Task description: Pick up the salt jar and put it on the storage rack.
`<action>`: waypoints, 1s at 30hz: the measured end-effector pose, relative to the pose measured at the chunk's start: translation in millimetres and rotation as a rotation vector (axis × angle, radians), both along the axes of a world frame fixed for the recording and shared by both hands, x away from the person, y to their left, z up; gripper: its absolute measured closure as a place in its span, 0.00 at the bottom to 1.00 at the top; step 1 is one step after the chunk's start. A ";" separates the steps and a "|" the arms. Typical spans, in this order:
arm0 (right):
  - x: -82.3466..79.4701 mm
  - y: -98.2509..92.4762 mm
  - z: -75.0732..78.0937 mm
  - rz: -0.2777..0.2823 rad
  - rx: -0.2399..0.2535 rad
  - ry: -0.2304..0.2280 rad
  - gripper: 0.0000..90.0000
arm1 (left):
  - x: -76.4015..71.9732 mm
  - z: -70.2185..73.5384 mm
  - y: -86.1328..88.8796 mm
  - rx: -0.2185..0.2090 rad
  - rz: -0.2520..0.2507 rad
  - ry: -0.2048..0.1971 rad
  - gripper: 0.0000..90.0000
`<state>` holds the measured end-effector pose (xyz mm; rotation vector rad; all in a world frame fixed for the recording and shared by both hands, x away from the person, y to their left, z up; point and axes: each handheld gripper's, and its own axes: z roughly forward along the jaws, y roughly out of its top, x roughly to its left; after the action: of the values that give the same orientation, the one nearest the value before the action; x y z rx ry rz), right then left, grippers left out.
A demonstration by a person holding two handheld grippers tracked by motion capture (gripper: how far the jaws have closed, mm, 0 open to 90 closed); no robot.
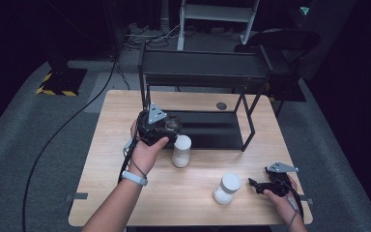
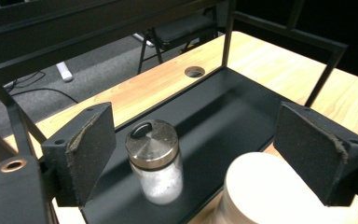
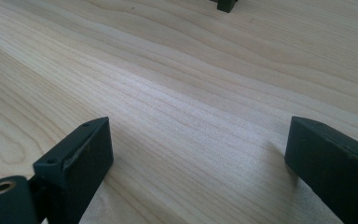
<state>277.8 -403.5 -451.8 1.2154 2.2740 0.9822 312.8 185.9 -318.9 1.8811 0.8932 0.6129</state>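
My left gripper (image 1: 173, 126) hovers at the left end of the black rack's lower tray (image 1: 215, 129). In the left gripper view its jaws (image 2: 200, 140) stand open with nothing pressed between the pads. A small glass shaker (image 2: 154, 161) with a metal lid and white grains stands upright on the tray (image 2: 233, 102) just beyond them. A white cylindrical jar (image 1: 181, 151) stands on the table in front of the tray, its top (image 2: 265, 191) close under the left jaws. A second white jar (image 1: 227, 188) stands near the front. My right gripper (image 1: 255, 185) rests low to its right, open (image 3: 196, 149) over bare wood.
The black two-level metal rack (image 1: 203, 67) occupies the back of the wooden table (image 1: 111, 159), its upper shelf overhanging the tray. A round cable hole (image 1: 221, 106) lies behind the tray. A chair (image 1: 280, 43) and cables sit on the grey floor beyond.
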 end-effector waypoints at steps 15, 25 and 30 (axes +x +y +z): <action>0.1 0.1 -0.1 -0.001 0.001 0.000 0.08 | -41.5 -13.2 30.8 0.002 -0.001 -0.006 0.11; 0.1 0.1 -0.2 -0.001 0.001 -0.001 0.08 | -57.5 -29.8 42.9 0.008 0.011 0.024 0.11; 0.1 0.1 -0.2 -0.001 0.001 -0.001 0.08 | -62.8 -39.9 47.4 0.000 0.017 0.036 0.11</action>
<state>277.9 -403.4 -452.0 1.2160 2.2725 0.9835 250.1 233.3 -358.8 1.8919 0.9333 0.5906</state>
